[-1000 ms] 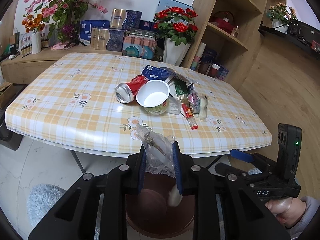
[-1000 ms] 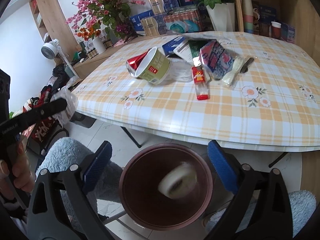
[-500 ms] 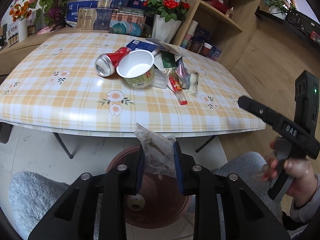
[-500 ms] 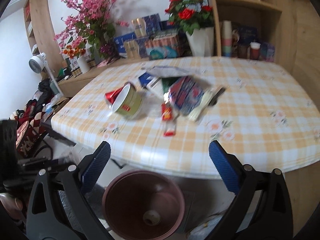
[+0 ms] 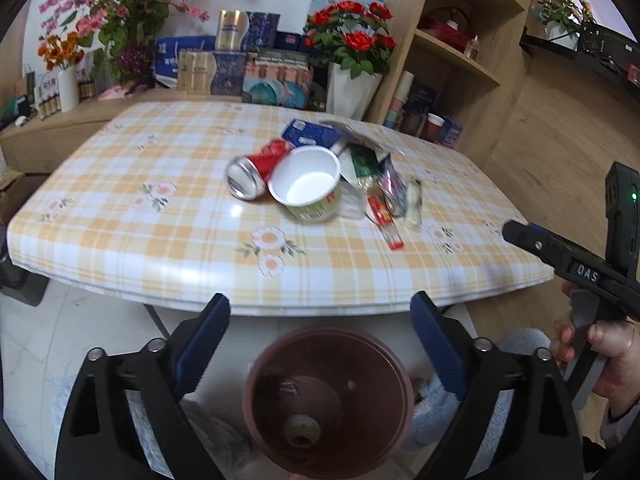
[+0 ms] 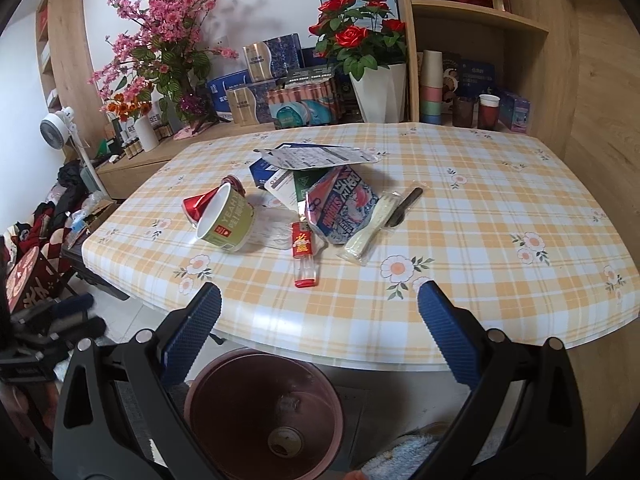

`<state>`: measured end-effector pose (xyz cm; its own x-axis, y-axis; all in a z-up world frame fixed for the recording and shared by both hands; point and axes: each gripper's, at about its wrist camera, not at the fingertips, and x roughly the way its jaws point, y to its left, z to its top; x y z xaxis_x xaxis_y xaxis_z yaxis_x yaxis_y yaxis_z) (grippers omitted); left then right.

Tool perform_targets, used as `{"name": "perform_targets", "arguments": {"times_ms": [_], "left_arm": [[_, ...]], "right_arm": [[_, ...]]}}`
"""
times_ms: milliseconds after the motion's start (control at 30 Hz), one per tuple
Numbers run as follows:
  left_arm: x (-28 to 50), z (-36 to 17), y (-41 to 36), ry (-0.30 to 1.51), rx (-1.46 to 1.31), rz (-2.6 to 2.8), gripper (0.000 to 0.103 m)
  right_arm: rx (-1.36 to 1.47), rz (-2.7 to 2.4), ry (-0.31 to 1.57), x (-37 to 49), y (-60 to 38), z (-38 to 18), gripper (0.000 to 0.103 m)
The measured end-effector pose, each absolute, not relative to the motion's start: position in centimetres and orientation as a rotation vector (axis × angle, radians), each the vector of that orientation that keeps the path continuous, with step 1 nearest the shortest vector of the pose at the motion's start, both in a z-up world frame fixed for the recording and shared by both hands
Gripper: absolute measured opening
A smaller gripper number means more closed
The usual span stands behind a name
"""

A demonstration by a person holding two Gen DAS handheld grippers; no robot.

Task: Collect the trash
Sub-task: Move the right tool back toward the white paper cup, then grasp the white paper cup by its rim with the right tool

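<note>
Two blue pads of the left hand-held gripper (image 5: 320,340) are spreading wide with nothing between them; directly below sits the brown bin (image 5: 328,396), a clear wrapper (image 5: 294,386) lying inside. Ahead on the desk (image 5: 160,248) lies the trash: a red can (image 5: 256,168) touching a paper bowl (image 5: 308,188).

From the right wrist, the right hand-held gripper (image 6: 320,332) stands wide and empty above the same bin (image 6: 264,412). Just beyond its fingertips lies a red lighter (image 6: 304,252), beside a snack packet (image 6: 340,208).
</note>
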<state>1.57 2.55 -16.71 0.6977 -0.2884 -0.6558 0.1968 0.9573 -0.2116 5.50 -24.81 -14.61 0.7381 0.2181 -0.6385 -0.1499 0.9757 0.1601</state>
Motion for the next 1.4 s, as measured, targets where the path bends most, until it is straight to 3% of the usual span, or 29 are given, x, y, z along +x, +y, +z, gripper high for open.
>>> {"name": "perform_targets", "arguments": {"times_ms": [67,567,1067,1200,1300,1400], "left_arm": [[2.2,-16.0,3.1,0.728,-0.120,-0.243,0.097],[7.5,-11.7,6.8,0.598,-0.029,-0.111,0.097],[13.2,-15.1,5.9,0.719,-0.044,-0.118,0.097],[14.1,-15.4,5.5,0.709,-0.034,-0.124,0.093],[15.1,-15.8,5.6,0.732,-0.036,-0.116,0.084],[16.0,-15.8,6.9,0.741,-0.076,-0.096,0.081]], "right_arm": [[0.101,0.194,0.706,5.7,-25.1,-14.4,0.097],[0.152,0.180,0.690,9.2,-27.4,-13.6,0.097],[0.134,0.178,0.801,13.6,-26.0,-17.7,0.097],[0.128,0.224,0.840,14.8,-24.5,-18.4,0.097],[0.086,0.291,0.818,15.9,-21.9,-18.2,0.097],[-0.059,0.342,0.775,16.8,-18.0,-18.1,0.097]]}}
